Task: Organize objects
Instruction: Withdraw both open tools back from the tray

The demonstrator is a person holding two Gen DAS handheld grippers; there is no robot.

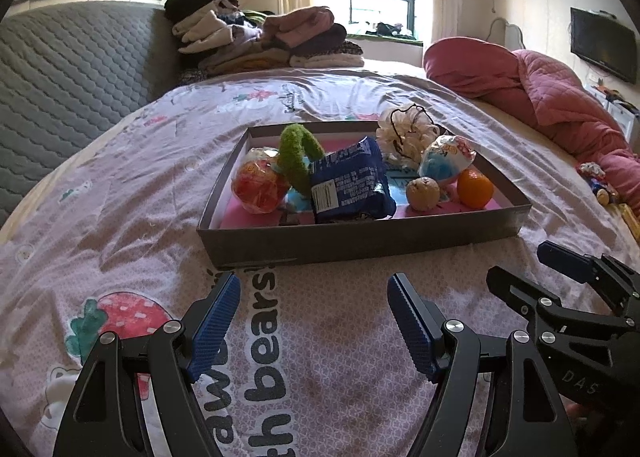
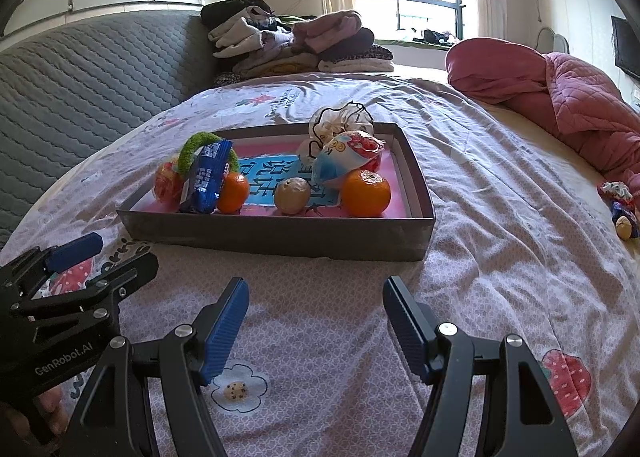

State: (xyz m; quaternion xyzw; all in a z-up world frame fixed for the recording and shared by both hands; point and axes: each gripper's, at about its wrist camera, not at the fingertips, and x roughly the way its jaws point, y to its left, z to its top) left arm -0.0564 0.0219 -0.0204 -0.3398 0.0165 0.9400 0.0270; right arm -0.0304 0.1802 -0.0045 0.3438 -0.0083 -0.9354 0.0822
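Left wrist view: blue packet (image 1: 352, 181) hides one orange (image 2: 233, 193); both tools (image 1: 314, 323) (image 2: 316, 323) gape empty

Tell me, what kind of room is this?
Most likely a bedroom. A bed with a strawberry-print sheet fills the view, folded clothes are stacked at its far end, and a pink quilt lies bunched beside the window.

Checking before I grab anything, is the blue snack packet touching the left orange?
Touching. The right wrist view shows the blue snack packet leaning against the left orange, no gap between them.
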